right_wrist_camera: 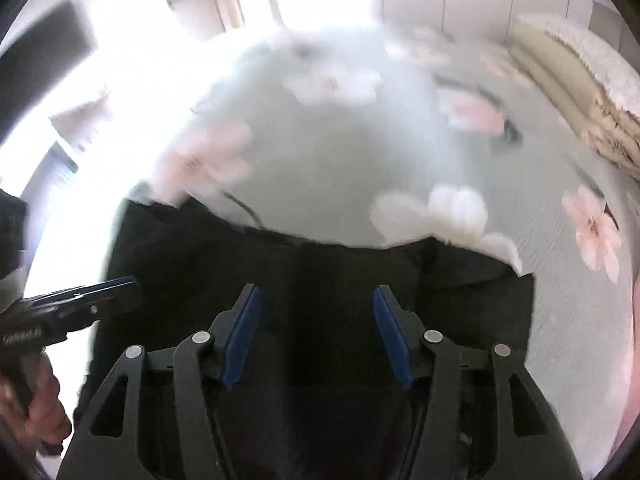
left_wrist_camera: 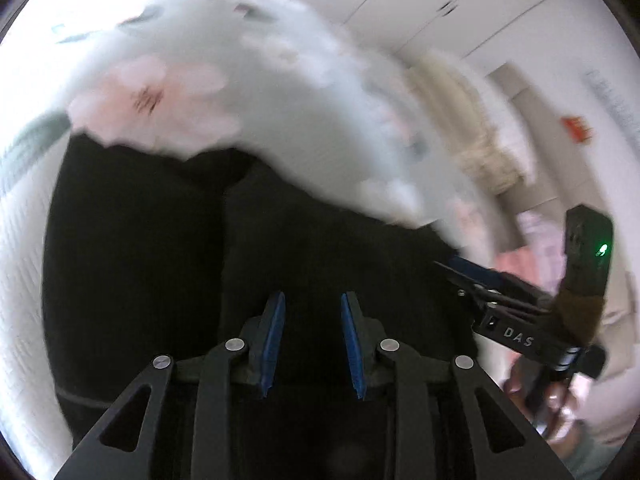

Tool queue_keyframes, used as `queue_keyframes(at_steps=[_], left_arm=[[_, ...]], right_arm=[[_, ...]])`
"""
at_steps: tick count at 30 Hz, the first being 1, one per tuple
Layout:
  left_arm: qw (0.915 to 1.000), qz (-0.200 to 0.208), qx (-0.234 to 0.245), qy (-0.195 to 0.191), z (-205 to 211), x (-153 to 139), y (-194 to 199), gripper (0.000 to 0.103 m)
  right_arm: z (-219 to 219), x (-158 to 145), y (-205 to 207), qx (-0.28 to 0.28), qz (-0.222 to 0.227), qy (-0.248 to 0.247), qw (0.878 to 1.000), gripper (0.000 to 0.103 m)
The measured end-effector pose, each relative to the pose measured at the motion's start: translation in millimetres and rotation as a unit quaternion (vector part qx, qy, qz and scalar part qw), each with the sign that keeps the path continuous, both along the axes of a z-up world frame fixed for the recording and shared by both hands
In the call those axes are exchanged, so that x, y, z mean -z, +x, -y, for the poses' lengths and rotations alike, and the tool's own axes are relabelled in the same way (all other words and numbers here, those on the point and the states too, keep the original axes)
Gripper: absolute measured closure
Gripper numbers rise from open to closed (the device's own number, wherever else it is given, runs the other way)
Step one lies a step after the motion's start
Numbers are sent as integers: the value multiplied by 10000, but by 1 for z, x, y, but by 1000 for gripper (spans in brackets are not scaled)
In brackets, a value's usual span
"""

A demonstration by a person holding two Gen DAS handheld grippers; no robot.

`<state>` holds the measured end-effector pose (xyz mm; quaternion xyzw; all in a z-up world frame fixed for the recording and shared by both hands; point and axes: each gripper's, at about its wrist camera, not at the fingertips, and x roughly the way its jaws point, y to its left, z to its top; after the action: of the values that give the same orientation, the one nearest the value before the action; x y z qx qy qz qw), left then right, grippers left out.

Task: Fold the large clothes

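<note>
The black garment (left_wrist_camera: 168,264) lay spread on the bed (right_wrist_camera: 540,312), which carried a pale floral cover with pink and white blossoms. Both views were blurred.

Left tool (left_wrist_camera: 313,344): its blue pads (left_wrist_camera: 274,344) stood a narrow gap apart above the garment. No cloth could be seen between them, though dark fabric against dark fabric made this hard to judge. In the right wrist view the same tool (right_wrist_camera: 120,286) entered from the left edge with its tip at the garment's left border; whether it touched the cloth could not be told. A hand (right_wrist_camera: 44,408) gripped its handle.

Right tool (right_wrist_camera: 316,336): its pads (right_wrist_camera: 390,340) stood well apart over the garment's middle, with nothing clamped between them. In the left wrist view this tool (left_wrist_camera: 468,270) reached in from the right, its tip at the garment's right edge, a green light showing on its body. A hand (left_wrist_camera: 556,404) held it from below.

A cream blanket (right_wrist_camera: 592,92) lay folded at the bed's far right side. White cupboard doors (left_wrist_camera: 440,4) stood behind.
</note>
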<state>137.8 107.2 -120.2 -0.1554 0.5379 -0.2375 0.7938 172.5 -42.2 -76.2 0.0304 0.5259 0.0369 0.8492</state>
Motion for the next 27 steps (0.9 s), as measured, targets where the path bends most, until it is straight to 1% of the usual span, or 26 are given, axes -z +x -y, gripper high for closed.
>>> queue_keyframes(at_steps=[1,2,3,4,5,6,7,8,10,11,13,14,15,16,17,18,19,20,21,22,23,24,25,27], left_arm=[[9996,8,24,271,-2,11,-2,89],[9995,-27,-48,323,-5,20,-2,97],[9997,-141,-196,-16,-16,27,-3,97],[9979,-340,-383,-399,-29,33,-2,98],[9948,-519,-529,-698,-38,37,-1,100],[9911,-674,-657,-938,-46,38,-2,100],[9894,-724,-732,-1024,-52,36,-3,100],[9891,-698,-785,-1029,-55,29,-7,100],[9916,-460,-754,-941,-58,3,-21,99],[9931,-296,-674,-914,-58,-14,-32,98],[9951,-132,-514,-834,-57,-33,-51,94],[9960,-47,-410,-788,-54,-42,-64,86],[9969,3,-298,-727,-50,-49,-78,71],[9976,2,-207,-661,-46,-50,-89,61],[9988,-10,-123,-481,-39,-48,-100,45],[9999,10,-59,104,-28,-40,-113,41],[9985,24,-42,541,-25,-32,-120,41],[9936,-47,-17,1128,-17,-14,-128,41],[9929,-156,-25,1177,-18,-1,-132,41],[9936,-315,-138,1072,-23,15,-135,39],[9944,-361,-230,963,-27,22,-136,39],[9954,-335,-358,819,-31,29,-138,39],[9957,-316,-398,777,-33,31,-138,39],[9957,-299,-416,772,-35,30,-139,39]], right_arm=[[3,16,4,-41,-210,-49,9998,50],[6,31,4,-131,-424,-83,9990,51],[8,49,2,-279,-591,-58,9978,51],[5,54,-1,-355,-584,-64,9976,51],[5,57,-5,-435,-473,-116,9979,51],[5,55,-6,-473,-456,-155,9977,51],[8,56,-5,-459,-484,-133,9977,50],[12,53,-3,-425,-527,-47,9977,50],[15,38,-9,-341,-541,171,9978,50],[14,25,-20,-329,-470,246,9981,50],[13,-6,-44,-429,-203,497,9976,47],[11,-21,-58,-533,-112,689,9961,46],[8,-30,-70,-647,-70,820,9945,46],[3,-36,-84,-789,-57,963,9922,45],[-2,-38,-95,-889,-87,1049,9905,44],[-9,-36,-106,-999,-156,1117,9886,44],[-18,-27,-115,-1151,-277,1118,9867,44],[-29,-16,-121,-1310,-394,999,9855,44],[-40,1,-127,-1486,-528,801,9842,44],[-49,20,-130,-1592,-671,610,9831,44],[-55,42,-133,-1656,-842,433,9816,44],[-57,54,-134,-1651,-849,374,9819,44],[-56,59,-137,-1627,-684,390,9835,44],[-57,58,-138,-1596,-577,370,9848,44]])
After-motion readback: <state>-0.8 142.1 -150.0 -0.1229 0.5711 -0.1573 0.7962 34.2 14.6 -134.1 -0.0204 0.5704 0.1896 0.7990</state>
